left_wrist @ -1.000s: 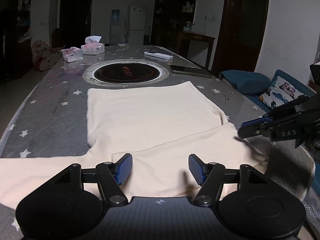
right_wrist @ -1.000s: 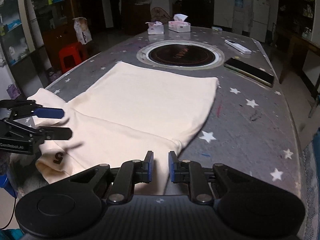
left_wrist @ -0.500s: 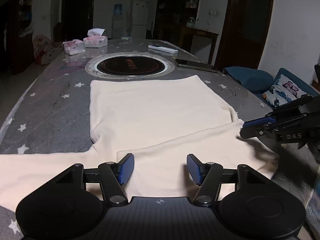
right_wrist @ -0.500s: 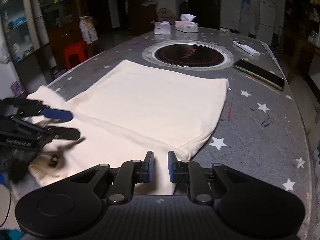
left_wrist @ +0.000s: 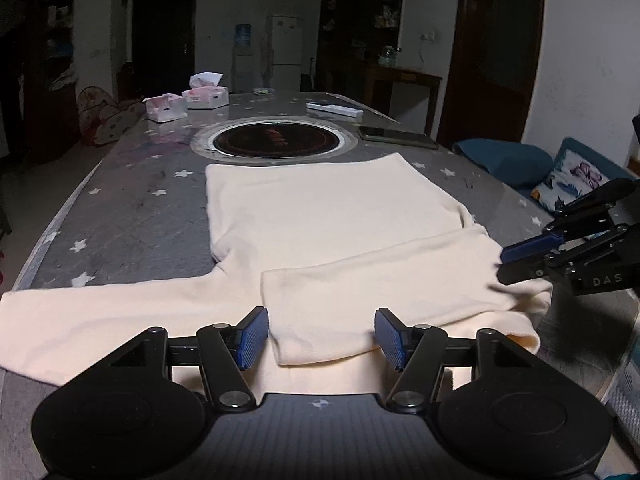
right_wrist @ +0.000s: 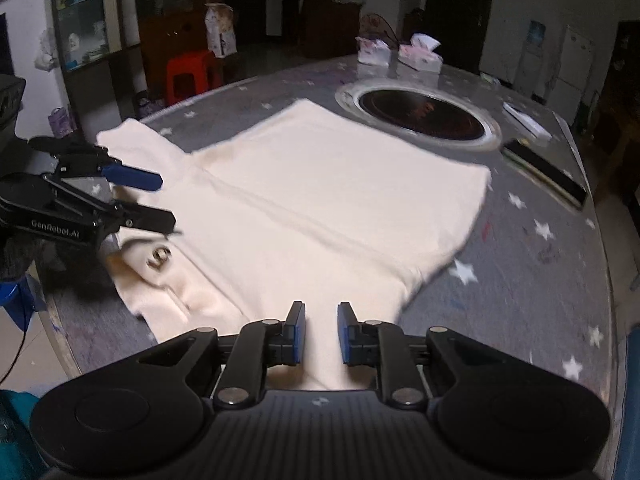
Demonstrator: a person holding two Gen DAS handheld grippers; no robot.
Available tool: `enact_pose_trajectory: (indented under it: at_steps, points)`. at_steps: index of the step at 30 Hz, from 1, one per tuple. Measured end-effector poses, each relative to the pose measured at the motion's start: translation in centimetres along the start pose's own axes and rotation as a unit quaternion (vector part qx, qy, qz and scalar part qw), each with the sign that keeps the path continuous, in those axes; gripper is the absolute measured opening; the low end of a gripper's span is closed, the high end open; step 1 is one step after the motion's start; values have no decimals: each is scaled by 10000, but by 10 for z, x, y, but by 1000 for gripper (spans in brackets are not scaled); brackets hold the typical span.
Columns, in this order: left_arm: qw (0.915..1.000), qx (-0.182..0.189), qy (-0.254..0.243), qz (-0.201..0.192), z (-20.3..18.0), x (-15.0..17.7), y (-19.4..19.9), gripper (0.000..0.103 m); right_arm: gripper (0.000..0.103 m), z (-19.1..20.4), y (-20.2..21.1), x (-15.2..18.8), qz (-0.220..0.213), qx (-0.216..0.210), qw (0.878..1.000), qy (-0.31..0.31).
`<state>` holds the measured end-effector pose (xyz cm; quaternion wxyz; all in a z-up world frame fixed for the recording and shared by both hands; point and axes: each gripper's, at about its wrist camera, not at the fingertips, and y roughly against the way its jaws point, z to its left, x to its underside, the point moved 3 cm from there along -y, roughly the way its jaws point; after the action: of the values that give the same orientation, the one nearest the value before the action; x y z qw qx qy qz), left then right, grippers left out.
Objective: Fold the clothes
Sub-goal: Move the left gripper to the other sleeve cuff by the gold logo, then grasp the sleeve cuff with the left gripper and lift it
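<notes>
Left wrist view: the cream long-sleeved top [left_wrist: 328, 220] lies flat on the star-patterned table [left_wrist: 132, 208], its hem just short of the round inset hotplate [left_wrist: 276, 142] and its collar end toward the table edge on the near side of the hotplate. One sleeve [left_wrist: 384, 292] is folded across the body. The other sleeve [left_wrist: 92, 316] extends flat, away from the folded one.

The left gripper [left_wrist: 320, 336] is released, jaws wide apart and straddling the cuff end of the folded sleeve without pressing it. Judgement: it is positioned to steady or re-grip that cuff.

The right gripper [right_wrist: 320, 330] has its jaws nearly closed, with a narrow gap in which cream fabric shows. Whether the pads clamp the fabric cannot be told. Judgement: it works the shoulder fold on its side.

Garment appearance: plain, soft knit, mostly smooth. A small dark emblem [right_wrist: 159, 257] sits near the collar, on the side farthest from the hotplate. Judgement: folding is at an early stage.
</notes>
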<state>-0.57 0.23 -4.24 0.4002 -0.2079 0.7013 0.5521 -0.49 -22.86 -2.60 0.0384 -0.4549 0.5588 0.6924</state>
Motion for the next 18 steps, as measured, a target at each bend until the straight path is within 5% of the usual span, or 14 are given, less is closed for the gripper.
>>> enact_pose_trajectory:
  at_steps: [9,18]
  points:
    - [9994,-169,310,8,20,7,7,61,17,25,-40,-43,-111,-500,9985,170]
    - [9926,-884,827,-123,70,9,31,59,17,63,-81,-74,-57,-930,9942,544]
